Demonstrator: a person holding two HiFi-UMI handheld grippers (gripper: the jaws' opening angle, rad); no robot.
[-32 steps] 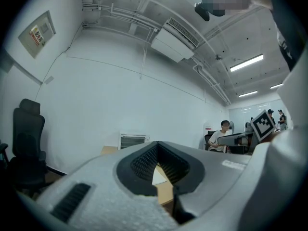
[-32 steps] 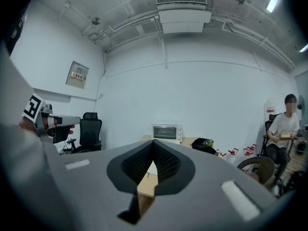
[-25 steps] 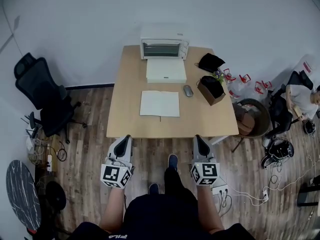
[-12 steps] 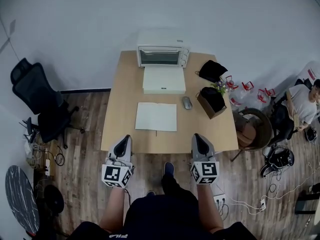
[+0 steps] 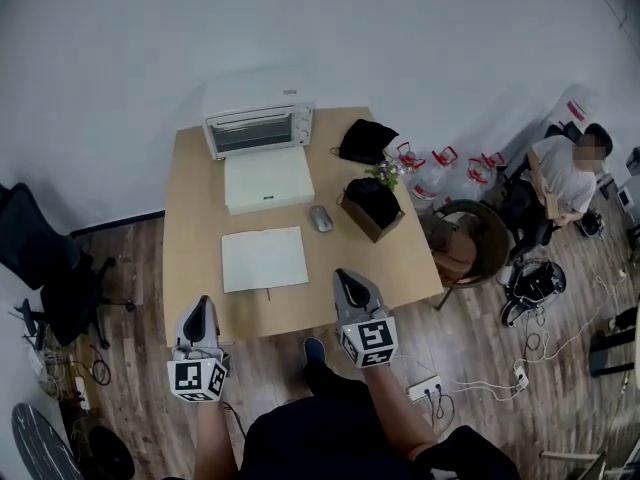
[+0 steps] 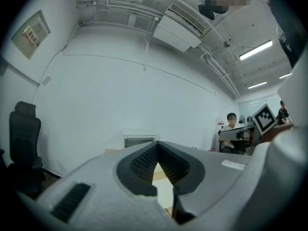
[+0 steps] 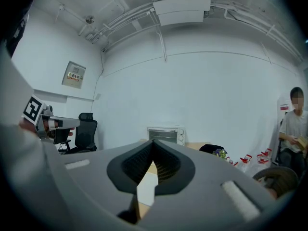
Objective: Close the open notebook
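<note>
The open notebook (image 5: 264, 258) lies flat on the wooden table (image 5: 190, 218), white pages up, with a pen or ribbon at its near edge. My left gripper (image 5: 199, 306) is shut and empty, its tip at the table's near edge, left of and short of the notebook. My right gripper (image 5: 346, 280) is also shut and empty, its tip over the near part of the table, right of the notebook. Neither touches the notebook. In the left gripper view the jaws (image 6: 158, 146) meet at the tip; in the right gripper view the jaws (image 7: 153, 144) do the same.
A toaster oven (image 5: 256, 128) stands at the table's back, a flat white box (image 5: 267, 179) before it. A mouse (image 5: 320, 218), a brown box (image 5: 372, 208) and a black bag (image 5: 366, 140) sit to the right. A person (image 5: 560, 173) sits far right; an office chair (image 5: 40, 258) stands left.
Both grippers have come forward to the table's near edge. The table and notebook now sit further left and closer in the head view. Both grippers stay shut.
</note>
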